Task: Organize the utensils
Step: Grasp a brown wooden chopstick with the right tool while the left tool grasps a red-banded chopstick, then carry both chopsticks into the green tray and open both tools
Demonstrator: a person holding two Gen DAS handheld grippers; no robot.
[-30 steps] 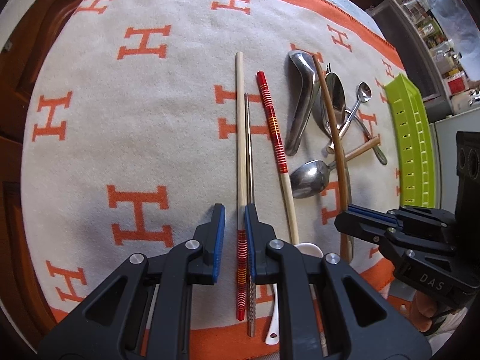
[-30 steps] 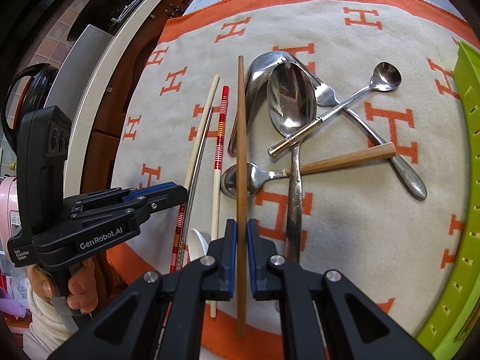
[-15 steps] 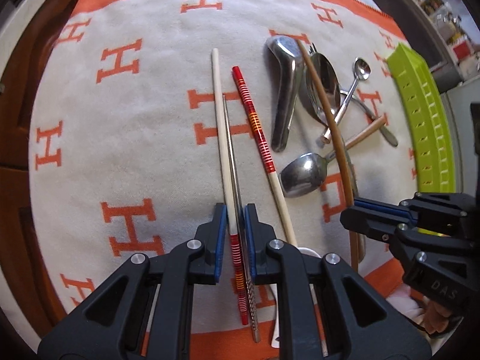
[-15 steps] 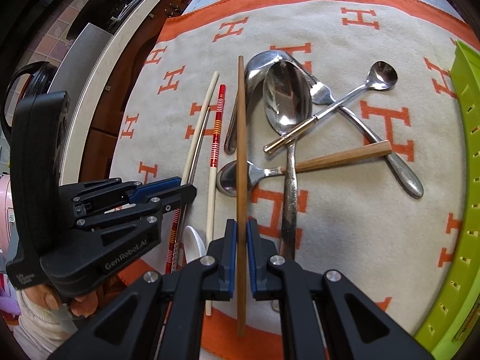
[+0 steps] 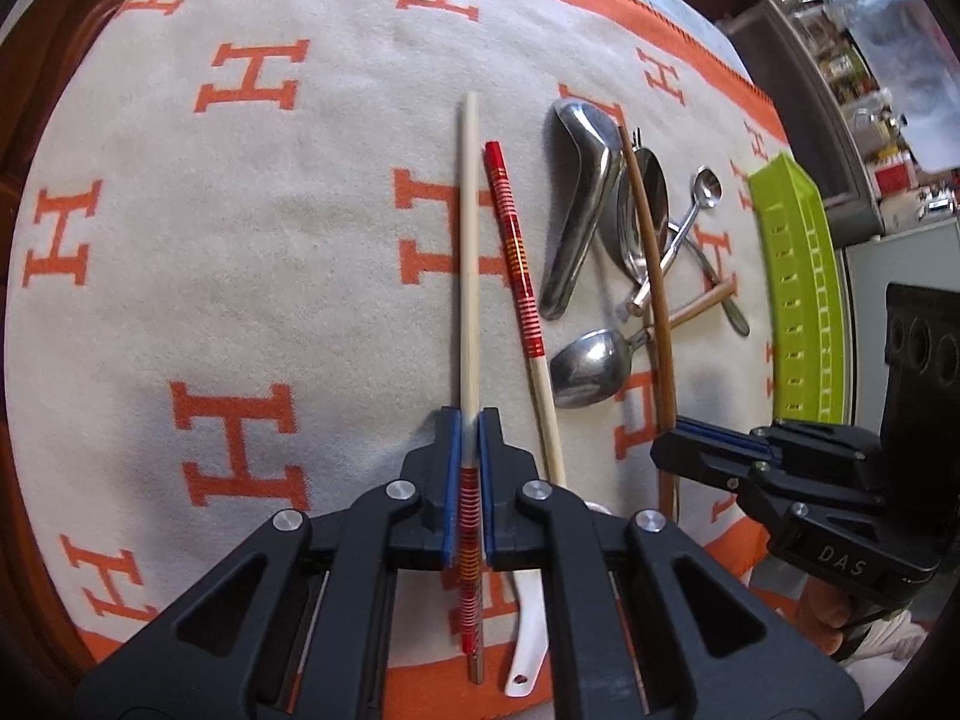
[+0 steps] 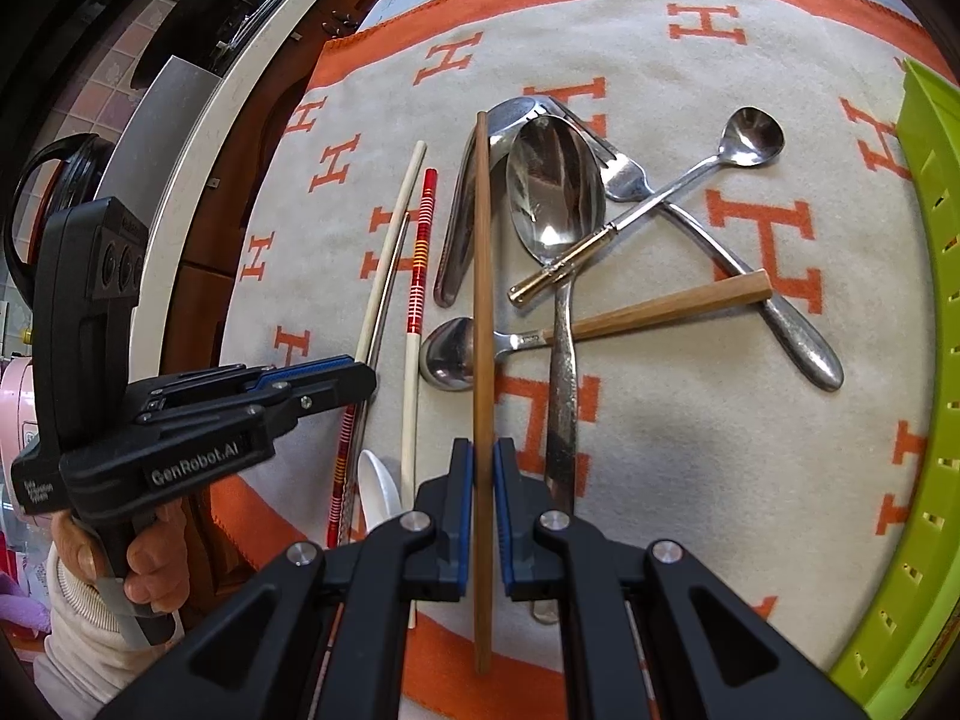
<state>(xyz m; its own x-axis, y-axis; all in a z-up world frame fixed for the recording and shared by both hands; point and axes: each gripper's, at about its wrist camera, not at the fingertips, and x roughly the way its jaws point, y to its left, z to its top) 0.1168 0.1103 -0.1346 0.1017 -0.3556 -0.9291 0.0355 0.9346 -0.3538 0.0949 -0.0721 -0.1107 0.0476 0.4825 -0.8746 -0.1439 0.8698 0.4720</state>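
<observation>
My left gripper (image 5: 470, 420) is shut on a cream chopstick with a red striped end (image 5: 469, 276); a thin metal chopstick (image 6: 384, 294) lies right beside it. A second red and cream chopstick (image 5: 519, 294) lies just to its right on the blanket. My right gripper (image 6: 482, 450) is shut on a brown wooden chopstick (image 6: 482, 276), which runs over a pile of steel spoons (image 6: 555, 192) and a fork (image 6: 621, 177). A wooden-handled spoon (image 6: 630, 315) lies across the pile. The right gripper also shows in the left wrist view (image 5: 708, 450).
A cream blanket with orange H letters (image 5: 240, 300) covers the table. A lime green slotted tray (image 6: 924, 360) stands at the right edge. A white ceramic spoon (image 5: 528, 648) lies near the front hem. The left hand-held gripper body (image 6: 180, 420) sits at the left in the right wrist view.
My left gripper has closed from open onto the cream chopstick. The right gripper stays shut on the brown chopstick and has barely moved.
</observation>
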